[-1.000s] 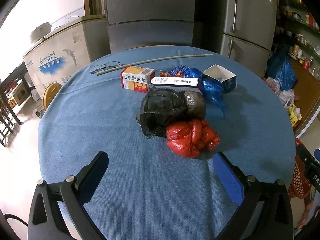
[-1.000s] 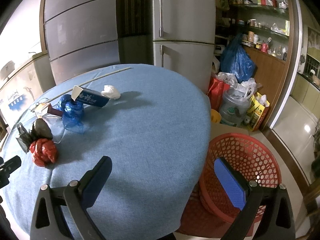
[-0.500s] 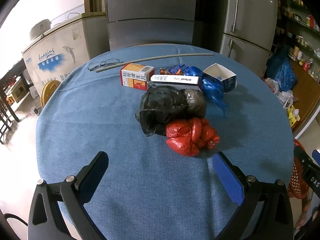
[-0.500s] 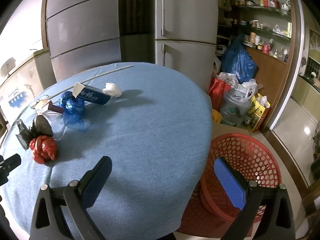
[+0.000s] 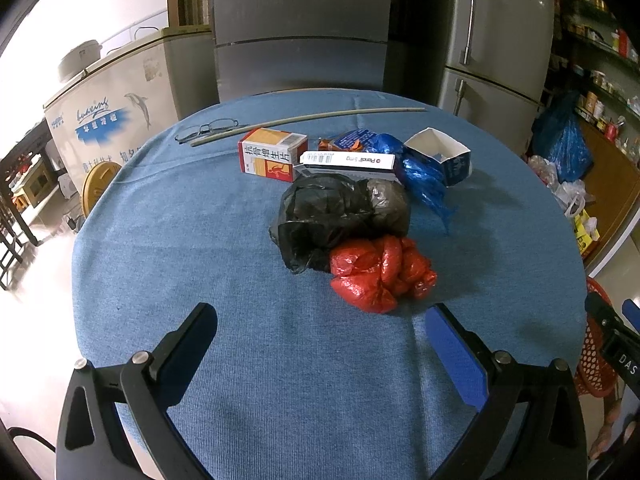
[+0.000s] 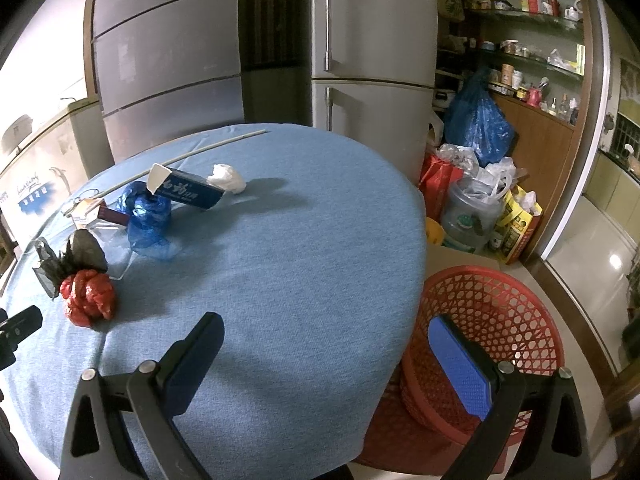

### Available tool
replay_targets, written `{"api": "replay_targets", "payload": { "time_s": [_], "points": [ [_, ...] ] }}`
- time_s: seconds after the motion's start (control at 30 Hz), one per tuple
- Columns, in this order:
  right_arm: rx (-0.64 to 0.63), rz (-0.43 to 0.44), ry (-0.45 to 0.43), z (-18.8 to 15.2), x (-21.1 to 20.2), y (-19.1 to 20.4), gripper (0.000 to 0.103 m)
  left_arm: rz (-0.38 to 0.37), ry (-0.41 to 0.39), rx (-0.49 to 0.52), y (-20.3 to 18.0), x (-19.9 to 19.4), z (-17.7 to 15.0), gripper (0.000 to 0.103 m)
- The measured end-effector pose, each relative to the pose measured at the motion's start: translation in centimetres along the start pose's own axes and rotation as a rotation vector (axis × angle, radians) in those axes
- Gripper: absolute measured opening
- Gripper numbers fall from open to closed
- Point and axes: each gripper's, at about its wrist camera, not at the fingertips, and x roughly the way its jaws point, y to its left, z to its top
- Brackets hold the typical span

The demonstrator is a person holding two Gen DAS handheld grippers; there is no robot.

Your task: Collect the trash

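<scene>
Trash lies in a heap on the round blue table (image 5: 224, 240): a crumpled red bag (image 5: 380, 274) nearest me, a black bag (image 5: 332, 212) behind it, then a blue bag (image 5: 424, 178), an orange medicine box (image 5: 272, 154), a long white box (image 5: 346, 159) and an open blue-white carton (image 5: 438, 152). My left gripper (image 5: 320, 320) hovers open just short of the red bag. My right gripper (image 6: 326, 332) is open over the table's right edge, above a red mesh basket (image 6: 492, 308) on the floor. A white tissue wad (image 6: 228, 178) lies by the carton (image 6: 184, 190).
Glasses (image 5: 208, 130) and a thin long stick (image 5: 312, 120) lie at the table's far side. Grey refrigerators (image 5: 496, 40) stand behind, a chest freezer (image 5: 108, 100) at left. Bags and a water jug (image 6: 472, 208) crowd the floor beyond the basket.
The left gripper has crept forward, so the trash heap sits slightly closer and lower in its view. The right gripper has shifted a little; both stay open and empty.
</scene>
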Motion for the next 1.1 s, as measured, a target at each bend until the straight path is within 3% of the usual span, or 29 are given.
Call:
{"api": "replay_targets", "payload": {
  "time_s": [0.83, 1.1],
  "points": [
    [-0.002, 0.008, 0.004, -0.12, 0.17, 0.22, 0.103, -0.009, 0.003, -0.002, 0.08, 0.05, -0.06, 0.103],
    [-0.003, 0.016, 0.011, -0.31, 0.47, 0.39, 0.103, -0.052, 0.018, -0.029, 0.32, 0.67, 0.76, 0.103]
  ]
}}
